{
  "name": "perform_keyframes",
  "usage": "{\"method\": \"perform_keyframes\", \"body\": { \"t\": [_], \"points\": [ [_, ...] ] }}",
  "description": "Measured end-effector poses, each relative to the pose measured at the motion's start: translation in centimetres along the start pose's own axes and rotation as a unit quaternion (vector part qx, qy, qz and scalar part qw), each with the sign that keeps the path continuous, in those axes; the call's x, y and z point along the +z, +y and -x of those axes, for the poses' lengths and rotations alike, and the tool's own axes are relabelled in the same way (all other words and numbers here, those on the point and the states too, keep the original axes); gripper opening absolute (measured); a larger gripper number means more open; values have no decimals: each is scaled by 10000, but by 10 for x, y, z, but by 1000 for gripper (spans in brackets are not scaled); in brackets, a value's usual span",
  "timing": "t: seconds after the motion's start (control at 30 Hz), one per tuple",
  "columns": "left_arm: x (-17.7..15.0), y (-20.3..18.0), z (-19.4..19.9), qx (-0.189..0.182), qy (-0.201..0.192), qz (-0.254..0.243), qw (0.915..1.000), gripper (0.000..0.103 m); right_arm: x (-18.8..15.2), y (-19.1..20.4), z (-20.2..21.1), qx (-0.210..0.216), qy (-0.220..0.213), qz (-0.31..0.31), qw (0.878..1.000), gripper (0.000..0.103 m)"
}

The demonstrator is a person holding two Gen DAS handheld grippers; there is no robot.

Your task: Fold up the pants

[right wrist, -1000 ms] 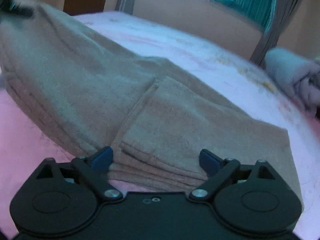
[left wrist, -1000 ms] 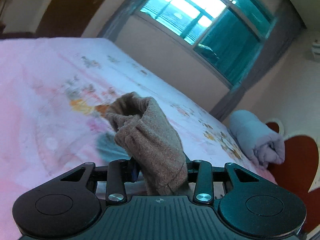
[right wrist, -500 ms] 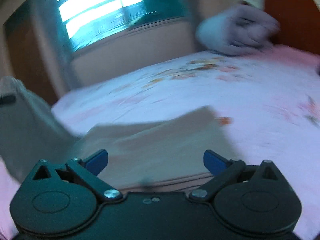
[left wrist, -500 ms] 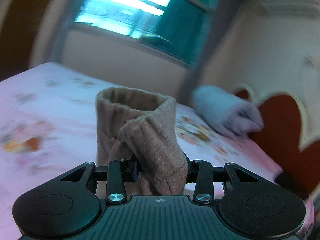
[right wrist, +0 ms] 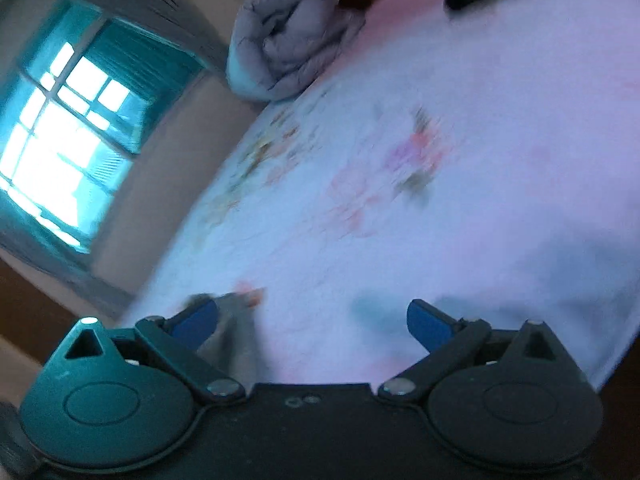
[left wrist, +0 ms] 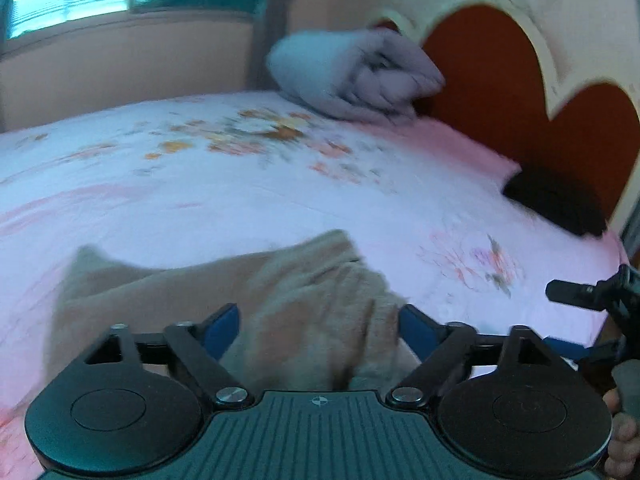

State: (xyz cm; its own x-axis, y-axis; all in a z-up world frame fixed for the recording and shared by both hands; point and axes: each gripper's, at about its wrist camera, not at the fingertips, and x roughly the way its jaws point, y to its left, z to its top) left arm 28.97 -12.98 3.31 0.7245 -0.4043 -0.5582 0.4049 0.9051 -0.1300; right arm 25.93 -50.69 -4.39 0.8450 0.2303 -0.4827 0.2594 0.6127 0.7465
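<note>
The beige pants (left wrist: 280, 304) lie bunched and blurred on the pink floral bed sheet (left wrist: 240, 200), just ahead of my left gripper (left wrist: 320, 324). Its jaws are opening: the blue pads (left wrist: 224, 324) stand wide apart, and the cloth sits loose between them without being pressed. In the right wrist view, my right gripper (right wrist: 312, 322) is open over the bare sheet (right wrist: 440, 200). Only a blurred edge of the pants (right wrist: 236, 328) shows there, just inside its left finger. The right gripper (left wrist: 588, 292) also shows at the right edge of the left wrist view, with a hand (left wrist: 622, 440) below it.
A rolled grey-lilac blanket (left wrist: 352, 76) (right wrist: 288, 36) lies at the head of the bed against a red, scalloped headboard (left wrist: 500, 80). A dark object (left wrist: 556, 204) sits at the bed's right corner. A window (right wrist: 64, 160) with teal curtains is beyond the far side.
My left gripper, shut on the pants' bunched end before, has spread its jaws and the cloth has dropped onto the bed. Both views have swung toward the headboard. The right gripper has left the folded pants.
</note>
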Motion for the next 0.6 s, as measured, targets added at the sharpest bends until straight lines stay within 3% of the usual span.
{"method": "perform_keyframes", "body": {
  "t": [0.07,0.17,0.23,0.37,0.47,0.6],
  "points": [
    [-6,26,20,491,-166,108,9986,91,-4,11,-15,431,452,-167,9979,96],
    [-21,70,51,913,-235,463,9945,92,-27,40,-43,779,1183,-132,9898,95],
    [-36,99,73,1146,-227,801,9899,92,-39,58,-57,635,1354,55,9887,95],
    [-69,151,103,1515,-222,1271,9800,92,-54,64,-58,39,1172,60,9931,95],
    [-88,177,106,1613,-187,1489,9754,93,-55,47,-60,155,1331,-420,9901,89],
    [-107,190,103,1602,-174,1647,9731,93,-61,53,-77,221,1572,-993,9823,74]
  ]
}}
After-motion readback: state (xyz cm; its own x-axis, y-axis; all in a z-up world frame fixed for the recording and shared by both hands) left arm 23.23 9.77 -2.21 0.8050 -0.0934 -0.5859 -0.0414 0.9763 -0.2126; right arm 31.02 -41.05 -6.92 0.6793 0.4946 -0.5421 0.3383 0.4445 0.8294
